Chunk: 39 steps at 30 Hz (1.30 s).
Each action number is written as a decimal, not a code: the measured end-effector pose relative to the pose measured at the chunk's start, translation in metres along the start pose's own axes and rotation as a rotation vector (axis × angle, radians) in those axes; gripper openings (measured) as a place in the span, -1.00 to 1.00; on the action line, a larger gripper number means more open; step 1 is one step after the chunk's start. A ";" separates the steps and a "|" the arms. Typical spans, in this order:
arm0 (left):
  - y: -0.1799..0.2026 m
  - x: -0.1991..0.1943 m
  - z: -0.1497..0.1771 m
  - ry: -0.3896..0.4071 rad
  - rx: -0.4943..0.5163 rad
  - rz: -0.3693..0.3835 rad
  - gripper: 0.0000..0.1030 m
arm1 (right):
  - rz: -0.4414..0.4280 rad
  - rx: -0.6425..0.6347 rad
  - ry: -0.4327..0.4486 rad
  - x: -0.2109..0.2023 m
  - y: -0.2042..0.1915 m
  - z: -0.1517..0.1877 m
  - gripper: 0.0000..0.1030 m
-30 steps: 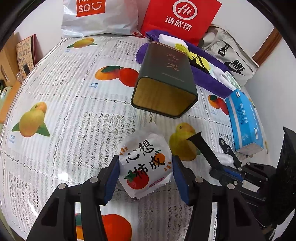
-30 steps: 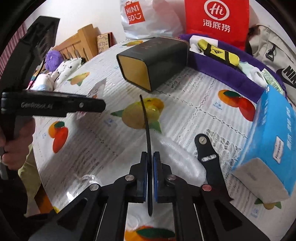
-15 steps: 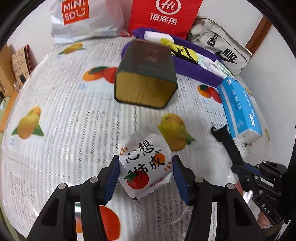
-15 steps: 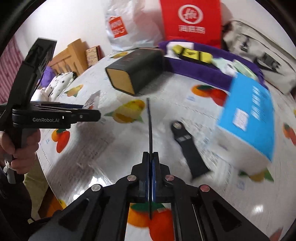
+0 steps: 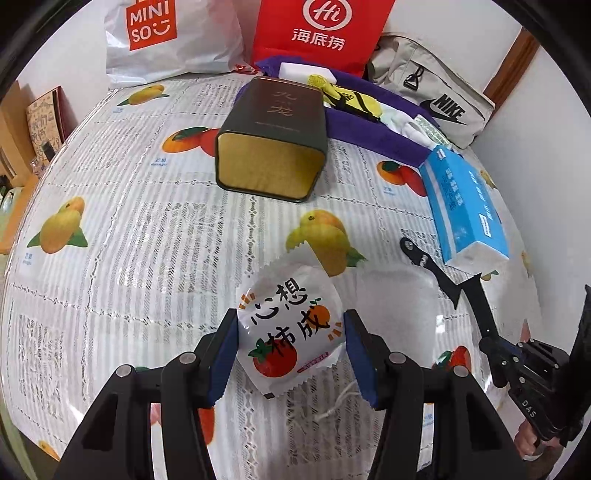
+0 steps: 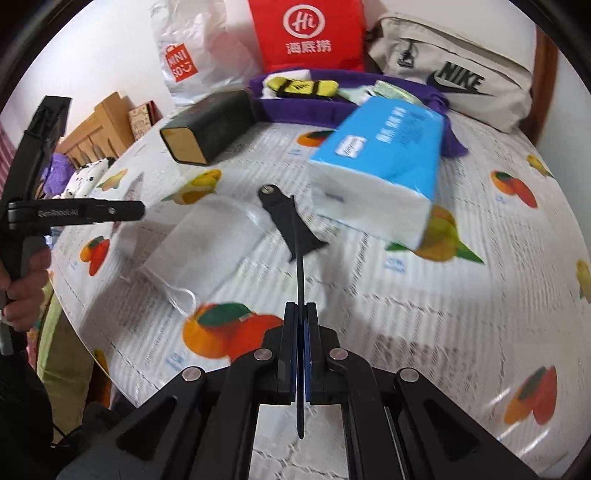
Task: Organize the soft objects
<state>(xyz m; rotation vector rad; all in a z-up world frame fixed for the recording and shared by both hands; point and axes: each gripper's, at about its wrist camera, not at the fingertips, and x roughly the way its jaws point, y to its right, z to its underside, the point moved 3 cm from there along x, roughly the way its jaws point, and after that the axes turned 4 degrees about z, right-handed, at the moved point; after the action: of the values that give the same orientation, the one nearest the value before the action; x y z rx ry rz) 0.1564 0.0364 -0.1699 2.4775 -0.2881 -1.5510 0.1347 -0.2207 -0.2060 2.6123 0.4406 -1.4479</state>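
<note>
- On the left of the fruit-printed surface (image 5: 122, 206), the left tongs (image 5: 291, 345) hold a white snack packet (image 5: 288, 332) printed with a tomato and black characters; the blue pads (image 5: 225, 350) press its two side edges, so the tongs are clamped on it, and the packet sits between them, lifted above the cloth and tilted slightly.
- From the right wrist view the left tongs (image 6: 142, 210) appear side-on at the left edge, gripped by a hand (image 6: 26, 295), with only the packet's edge visible just past their tip.
- Ahead of the packet, a dark green tin (image 5: 273, 136) lies on its side, its gold end facing the camera.
- Just right of the packet, a clear plastic pouch (image 5: 399, 295) with a white drawstring lies flat on the surface.
- Right of the pouch, the right tongs (image 6: 302, 314) are closed together on a thin black flat piece (image 6: 291, 225), which sticks forward, its wide end over the pouch's edge.
- Farther right, a blue tissue pack (image 5: 461, 206) lies near the black piece's tip; whether they touch I cannot tell.
- Along the back, left to right: a white MINISO bag (image 5: 166, 37), a red bag (image 5: 317, 33), a purple cloth (image 5: 369, 129) holding yellow-and-white items, and a grey NIKE bag (image 5: 436, 96).
</note>
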 end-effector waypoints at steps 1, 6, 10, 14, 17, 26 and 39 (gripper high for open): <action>0.002 0.000 0.001 -0.003 0.003 0.004 0.04 | 0.008 0.008 -0.007 0.000 0.003 0.002 -0.94; 0.008 -0.003 -0.001 -0.001 -0.001 0.008 0.04 | 0.005 0.034 -0.008 -0.007 0.011 0.005 -0.94; 0.009 -0.005 -0.008 0.000 -0.014 -0.009 0.04 | 0.006 0.025 -0.005 -0.012 0.013 0.000 -0.94; 0.008 -0.009 -0.016 0.001 -0.014 -0.029 0.04 | 0.000 0.025 0.005 -0.017 0.017 -0.008 -0.94; 0.007 -0.013 -0.022 0.011 -0.022 -0.035 0.04 | -0.012 0.021 0.019 -0.024 0.018 -0.015 -0.94; 0.011 -0.032 -0.053 0.075 -0.011 -0.057 0.04 | -0.021 0.009 0.076 -0.042 0.023 -0.047 -0.94; 0.022 -0.045 -0.107 0.143 0.023 -0.060 0.04 | 0.005 0.000 0.122 -0.043 0.032 -0.109 -0.94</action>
<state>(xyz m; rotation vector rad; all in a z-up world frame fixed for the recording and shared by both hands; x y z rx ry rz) 0.2320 0.0347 -0.0794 2.6213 -0.2122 -1.3902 0.2118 -0.2329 -0.1124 2.7098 0.4470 -1.2915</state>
